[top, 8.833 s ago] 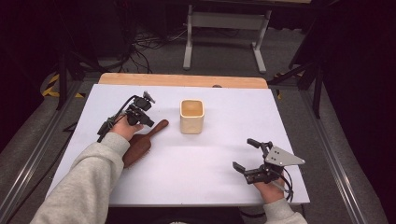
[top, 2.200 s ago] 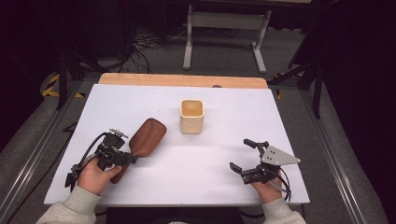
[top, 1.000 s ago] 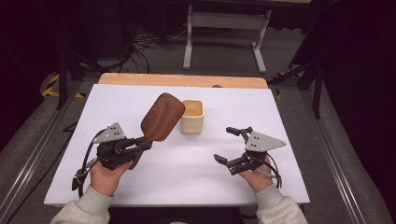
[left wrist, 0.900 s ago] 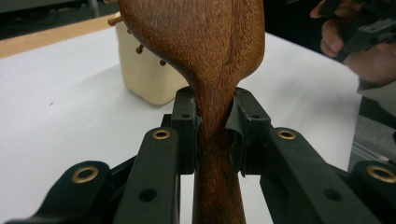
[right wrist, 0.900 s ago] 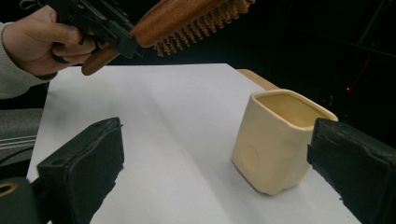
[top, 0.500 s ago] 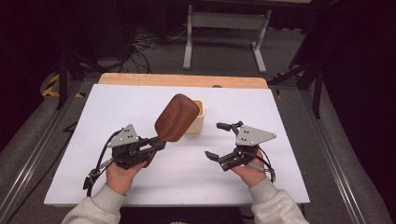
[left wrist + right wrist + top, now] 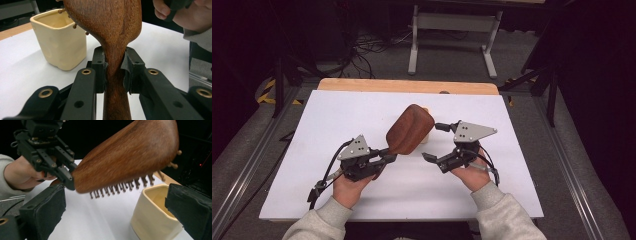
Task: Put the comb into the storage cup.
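A: Looking at the wooden hairbrush (image 7: 410, 129) first: it is up off the table, gripped at the neck of its handle, with its broad head tilted up and away from the person. The head hangs over the near rim of the cream cup (image 7: 155, 217), bristles facing down.

B: Which gripper has it?

A: The left gripper (image 7: 113, 72). In the left gripper view both black jaws are pressed against the narrow part of the handle, one on each side, so it is clenched on the brush.

B: And the long axis?

A: It runs from the left gripper up and forward to the right, towards the cup. In the right gripper view the head slopes upward, handle end low at the left gripper and tip high above the cup's mouth.

B: Where is the other one?

A: The right gripper (image 7: 443, 141) sits just right of the brush head, jaws spread wide and holding nothing. In its own view the brush and the cup lie between its two pads, though touching neither.

B: So what does the next move turn on?

A: My judgement: the brush lies directly ahead of the open right gripper, nearer than anything else. If it goes into the cup, the handle must swing upright, since the head now lies across the opening rather than pointing into it.
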Tool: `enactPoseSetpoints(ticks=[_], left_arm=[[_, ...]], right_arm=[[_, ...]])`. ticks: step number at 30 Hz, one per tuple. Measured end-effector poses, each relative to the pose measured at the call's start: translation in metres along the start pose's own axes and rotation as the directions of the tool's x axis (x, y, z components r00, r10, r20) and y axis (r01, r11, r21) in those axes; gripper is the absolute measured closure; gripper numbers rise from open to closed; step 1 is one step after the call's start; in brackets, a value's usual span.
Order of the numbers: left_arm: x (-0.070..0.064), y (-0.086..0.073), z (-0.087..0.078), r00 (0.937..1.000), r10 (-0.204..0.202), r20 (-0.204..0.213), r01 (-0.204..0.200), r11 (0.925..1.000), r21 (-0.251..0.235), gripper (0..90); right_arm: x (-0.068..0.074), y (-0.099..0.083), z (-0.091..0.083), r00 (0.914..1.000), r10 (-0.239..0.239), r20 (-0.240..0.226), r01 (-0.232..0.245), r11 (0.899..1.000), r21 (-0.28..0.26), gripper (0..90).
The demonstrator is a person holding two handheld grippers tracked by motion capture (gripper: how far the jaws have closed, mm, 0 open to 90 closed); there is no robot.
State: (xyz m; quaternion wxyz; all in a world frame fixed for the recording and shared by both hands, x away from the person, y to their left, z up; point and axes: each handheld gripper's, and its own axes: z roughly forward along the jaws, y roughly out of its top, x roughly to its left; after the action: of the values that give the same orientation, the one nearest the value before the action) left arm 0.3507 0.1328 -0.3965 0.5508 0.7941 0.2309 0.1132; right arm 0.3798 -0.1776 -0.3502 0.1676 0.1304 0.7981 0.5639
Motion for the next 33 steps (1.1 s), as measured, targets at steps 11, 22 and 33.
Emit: enactPoseSetpoints(ticks=[11, 22, 33], left_arm=[[-0.004, -0.002, 0.002, 0.9999, 0.015, 0.001, -0.015, 0.9999, 0.0, 74.4], [-0.005, -0.004, 0.007, 0.9994, 0.033, 0.004, -0.033, 0.9993, 0.015, 74.4], [-0.007, -0.006, 0.011, 0.9979, 0.065, -0.007, -0.064, 0.9969, 0.046, 75.2]], right_arm=[[-0.009, 0.011, 0.024, 0.9969, 0.064, -0.046, -0.061, 0.997, 0.045, 3.4], [-0.012, 0.016, 0.037, 0.9911, 0.105, -0.082, -0.1, 0.993, 0.068, 5.6], [-0.011, 0.022, 0.03, 0.9898, 0.124, -0.07, -0.119, 0.99, 0.071, 26.2]])
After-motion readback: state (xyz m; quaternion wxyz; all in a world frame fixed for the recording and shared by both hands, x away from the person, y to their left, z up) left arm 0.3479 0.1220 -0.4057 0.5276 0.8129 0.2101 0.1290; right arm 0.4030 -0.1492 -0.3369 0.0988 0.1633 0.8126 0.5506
